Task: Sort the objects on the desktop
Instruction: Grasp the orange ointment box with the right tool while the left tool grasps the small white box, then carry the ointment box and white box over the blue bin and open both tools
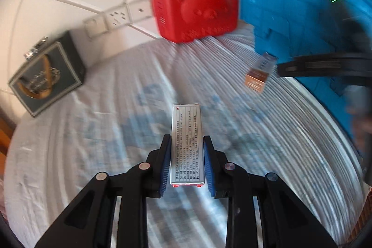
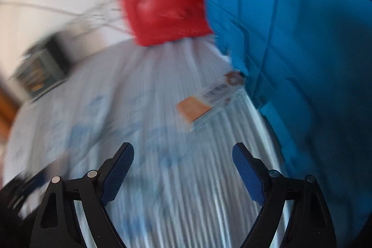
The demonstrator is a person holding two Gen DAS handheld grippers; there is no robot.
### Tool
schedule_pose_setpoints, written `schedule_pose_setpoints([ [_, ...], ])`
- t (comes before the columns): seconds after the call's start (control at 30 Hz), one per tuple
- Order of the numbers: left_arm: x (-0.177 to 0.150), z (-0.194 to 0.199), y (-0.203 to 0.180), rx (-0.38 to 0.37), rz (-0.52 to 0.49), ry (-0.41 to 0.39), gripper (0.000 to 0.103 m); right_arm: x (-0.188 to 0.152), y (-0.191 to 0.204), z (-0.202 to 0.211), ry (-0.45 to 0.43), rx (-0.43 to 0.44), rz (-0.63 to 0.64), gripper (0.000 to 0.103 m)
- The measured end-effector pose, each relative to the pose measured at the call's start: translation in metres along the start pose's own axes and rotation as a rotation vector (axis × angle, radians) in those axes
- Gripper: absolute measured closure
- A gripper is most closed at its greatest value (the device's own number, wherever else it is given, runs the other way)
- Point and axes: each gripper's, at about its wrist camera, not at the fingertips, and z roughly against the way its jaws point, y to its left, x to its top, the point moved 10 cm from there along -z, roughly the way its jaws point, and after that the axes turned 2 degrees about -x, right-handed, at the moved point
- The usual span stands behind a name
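A: Blue plastic is filling the whole right side of both views. The blue crate is sitting from one o'clock round to four, the biggest thing on the striped cloth that is covering the table.

B: And the red bear-faced case is standing at twelve o'clock, just beside the crate, with the dark gift box well apart from it at nine.

A: The left gripper is clamping the silver box. Its blue pads are pressing both long sides, and the box is pointing straight ahead, seemingly lifted clear of the cloth.

B: So that one is being carried. The right gripper is standing with its jaws wide apart, nothing between them.

A: Ahead of it, at one o'clock in the right wrist view, the orange-and-white box is lying flat on the cloth, its far end close against the crate wall.

B: That one is looking like the right gripper's likely target, though the blur is hiding the print on it.

A: Judging progress: the sorting is looking midway at most. One box is in hand but not yet placed, one is still waiting on the cloth.

B: What the crate is already holding cannot be told from here.
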Motion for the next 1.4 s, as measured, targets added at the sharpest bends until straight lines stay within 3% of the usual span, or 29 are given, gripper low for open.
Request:
schedule_pose_setpoints([
  [0.17,0.005,0.023,0.039,0.005,0.029,-0.04,0.077,0.028,-0.006,-0.067,0.055,-0.163,-0.193,0.016],
  [0.27,0.011,0.021,0.055,-0.013,0.057,-0.067,0.077,0.04,-0.012,-0.088,0.061,-0.2,-0.283,0.016],
  [0.47,0.014,-0.003,0.053,-0.063,0.063,-0.059,0.077,0.05,-0.027,-0.116,0.069,-0.27,-0.294,0.016],
  [0.57,0.012,-0.016,0.047,-0.086,0.059,-0.041,0.077,0.04,-0.035,-0.137,0.146,-0.247,-0.279,0.031],
  [0.63,0.012,-0.021,0.044,-0.096,0.056,-0.036,0.077,0.038,-0.031,-0.138,0.148,-0.225,-0.213,0.054],
  [0.73,0.01,-0.025,0.042,-0.092,0.048,-0.027,0.077,0.031,-0.005,-0.13,0.148,-0.111,-0.025,0.058],
  [0.97,0.015,-0.003,0.045,-0.061,0.048,-0.049,0.077,-0.011,0.022,-0.043,0.099,0.086,0.179,0.058],
  [1.27,0.066,0.087,0.027,0.023,-0.014,-0.204,0.077,-0.029,0.065,0.177,-0.124,0.313,0.33,0.057],
  [1.4,0.097,0.14,-0.007,0.03,-0.067,-0.297,0.077,-0.028,0.054,0.269,-0.265,0.344,0.333,0.057],
])
